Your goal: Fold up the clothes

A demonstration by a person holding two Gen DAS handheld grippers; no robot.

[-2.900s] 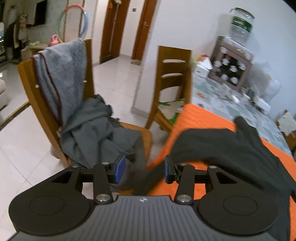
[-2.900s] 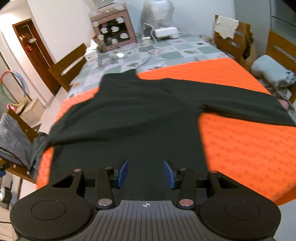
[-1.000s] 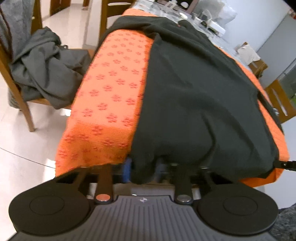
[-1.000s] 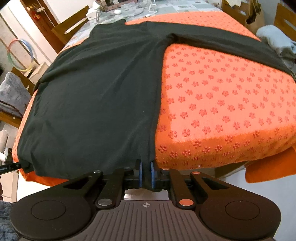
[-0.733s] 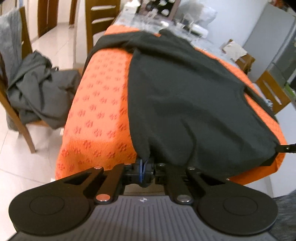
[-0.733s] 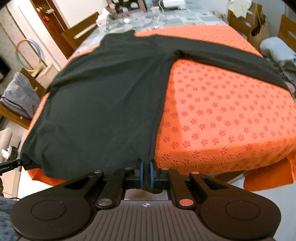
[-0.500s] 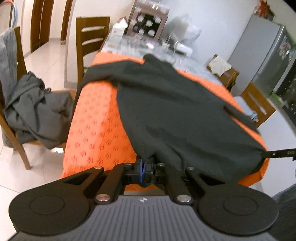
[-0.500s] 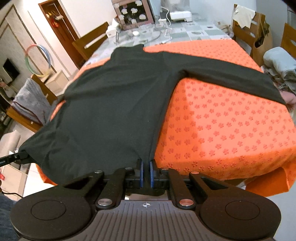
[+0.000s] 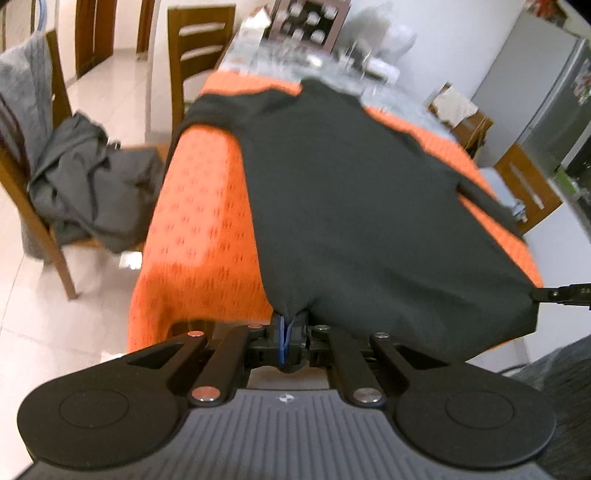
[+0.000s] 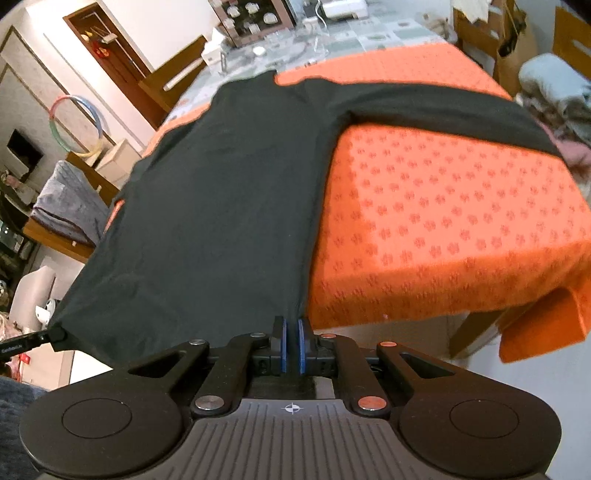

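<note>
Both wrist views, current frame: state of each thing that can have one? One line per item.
left gripper: shut on the black shirt's bottom hem corner.
right gripper: shut on the other hem corner.
black shirt: unfolded, spread flat, sleeves out, hem lifted off the table's near edge.
orange cloth: covering the table, near edge hanging over.
grey clothes: crumpled on a chair, unfolded.

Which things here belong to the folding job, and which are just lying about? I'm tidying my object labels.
Belonging to the job:
black long-sleeved top
orange cloth under it
left gripper, shut on the hem
right gripper, shut on the hem

Just lying about:
grey clothes on the chair
patterned box
hoop
fridge
</note>
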